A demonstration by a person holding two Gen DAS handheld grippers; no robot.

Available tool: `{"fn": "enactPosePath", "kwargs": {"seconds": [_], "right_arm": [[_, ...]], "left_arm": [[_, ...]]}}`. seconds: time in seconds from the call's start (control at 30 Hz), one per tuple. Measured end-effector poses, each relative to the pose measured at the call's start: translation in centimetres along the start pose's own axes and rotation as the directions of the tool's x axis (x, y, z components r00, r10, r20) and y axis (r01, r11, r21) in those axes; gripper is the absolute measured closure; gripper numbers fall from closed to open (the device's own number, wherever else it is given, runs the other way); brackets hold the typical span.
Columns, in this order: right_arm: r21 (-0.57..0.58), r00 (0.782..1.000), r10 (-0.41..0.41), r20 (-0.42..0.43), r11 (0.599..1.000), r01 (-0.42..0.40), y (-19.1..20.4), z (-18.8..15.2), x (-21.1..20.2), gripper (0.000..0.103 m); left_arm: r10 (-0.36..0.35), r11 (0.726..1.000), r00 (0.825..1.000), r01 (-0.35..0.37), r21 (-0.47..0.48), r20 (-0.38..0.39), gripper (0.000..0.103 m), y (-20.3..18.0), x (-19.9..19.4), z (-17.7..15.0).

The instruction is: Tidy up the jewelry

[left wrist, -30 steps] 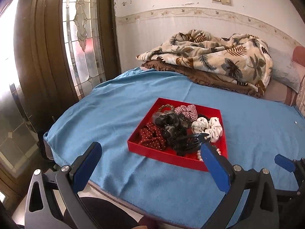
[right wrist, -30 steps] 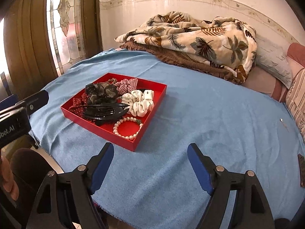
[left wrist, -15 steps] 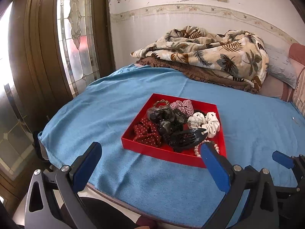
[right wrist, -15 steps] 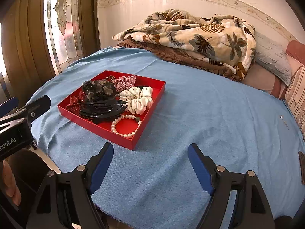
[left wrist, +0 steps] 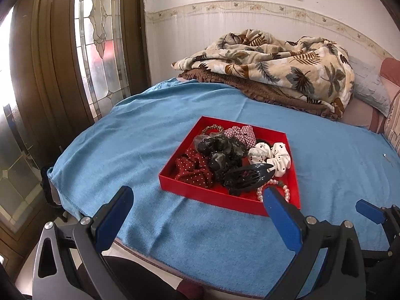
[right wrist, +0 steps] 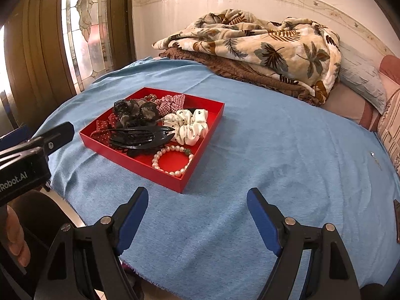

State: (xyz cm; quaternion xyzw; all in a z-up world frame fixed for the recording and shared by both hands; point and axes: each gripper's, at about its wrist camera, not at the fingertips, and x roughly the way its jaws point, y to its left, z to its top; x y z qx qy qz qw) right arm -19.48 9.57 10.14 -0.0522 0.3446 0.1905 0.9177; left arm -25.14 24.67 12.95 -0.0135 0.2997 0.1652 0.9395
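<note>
Apparently nothing was sorted yet: red tray (right wrist: 200, 172) sat on the blue bedspread (right wrist: 275, 150), pearl bracelet (right wrist: 172, 160), black claw clip (right wrist: 140, 136) and scrunchies jumbled inside. Left gripper (left wrist: 197, 215) and right gripper (right wrist: 197, 215) hung short of it, jaws apart, empty.

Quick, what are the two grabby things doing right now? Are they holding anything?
Left gripper: open, fingers wide apart, holding nothing, short of the red tray.
Right gripper: open, holding nothing, over the blue blanket.
</note>
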Motion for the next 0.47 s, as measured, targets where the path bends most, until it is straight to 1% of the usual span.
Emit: {"fn": "enactPosePath", "kwargs": {"seconds": [0.2, 0.47], "right_arm": [[-0.003, 1.0, 0.012, -0.008, 1.0, -0.012, 0.1, 0.0, 0.2, 0.017], [0.011, 0.999, 0.037, -0.033, 0.999, -0.037, 0.0, -0.2, 0.7, 0.015]], "left_arm": [[-0.004, 1.0, 1.0, 0.004, -0.012, -0.008, 0.0, 0.2, 0.1, 0.0], [0.027, 0.998, 0.999, -0.029, -0.057, -0.034, 0.0, 1.1, 0.5, 0.2]]}}
